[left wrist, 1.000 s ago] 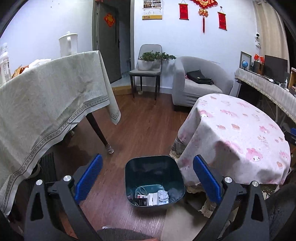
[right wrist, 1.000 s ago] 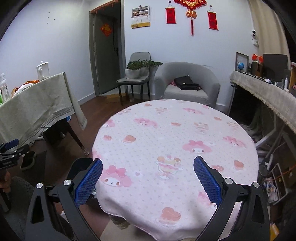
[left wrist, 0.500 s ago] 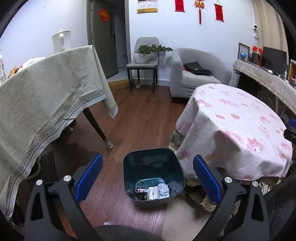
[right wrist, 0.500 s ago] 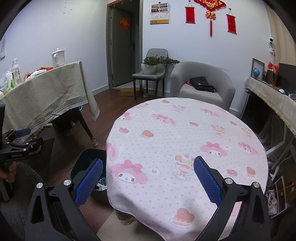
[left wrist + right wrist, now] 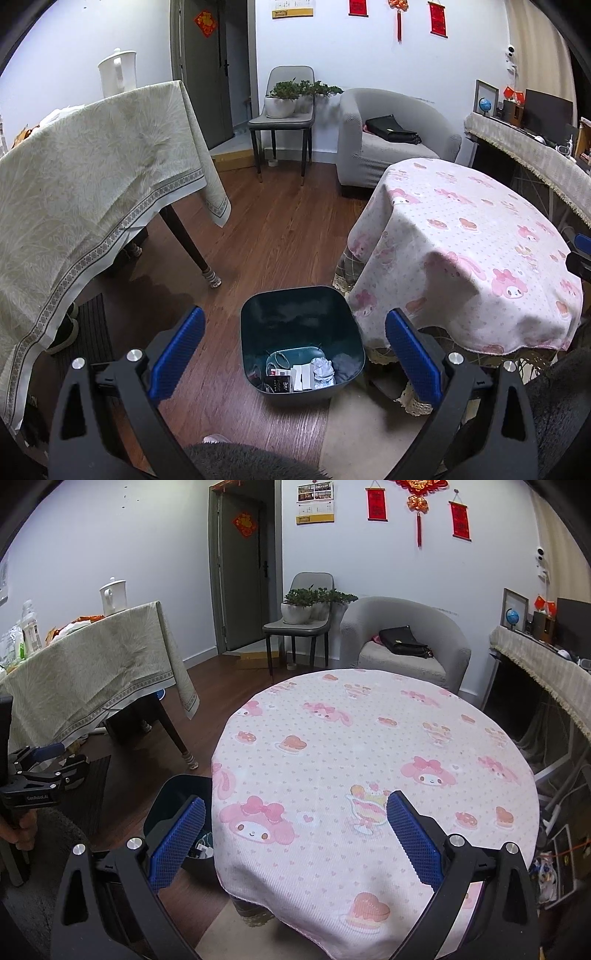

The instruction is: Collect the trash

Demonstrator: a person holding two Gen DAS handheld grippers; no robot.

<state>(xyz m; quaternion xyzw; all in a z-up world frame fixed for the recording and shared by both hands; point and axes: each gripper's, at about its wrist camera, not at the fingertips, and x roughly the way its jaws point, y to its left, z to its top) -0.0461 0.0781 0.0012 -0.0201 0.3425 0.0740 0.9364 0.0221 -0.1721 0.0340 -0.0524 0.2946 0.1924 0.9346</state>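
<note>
The left gripper (image 5: 293, 349) is held wide open and empty above a dark teal waste bin (image 5: 301, 325), where crumpled paper and packaging (image 5: 303, 374) lie. The right gripper (image 5: 293, 840), likewise spread empty, is poised over a bare pink-clothed table (image 5: 369, 746); collection appears largely done.

A grey armchair (image 5: 404, 642) holds a black handbag (image 5: 404, 639). Beside it, a chair (image 5: 297, 626) carries potted plants (image 5: 312, 603). A white kettle (image 5: 117, 72) stands on the beige-clothed worktop (image 5: 92, 177). Red hangings (image 5: 417, 507) decorate the wall.
</note>
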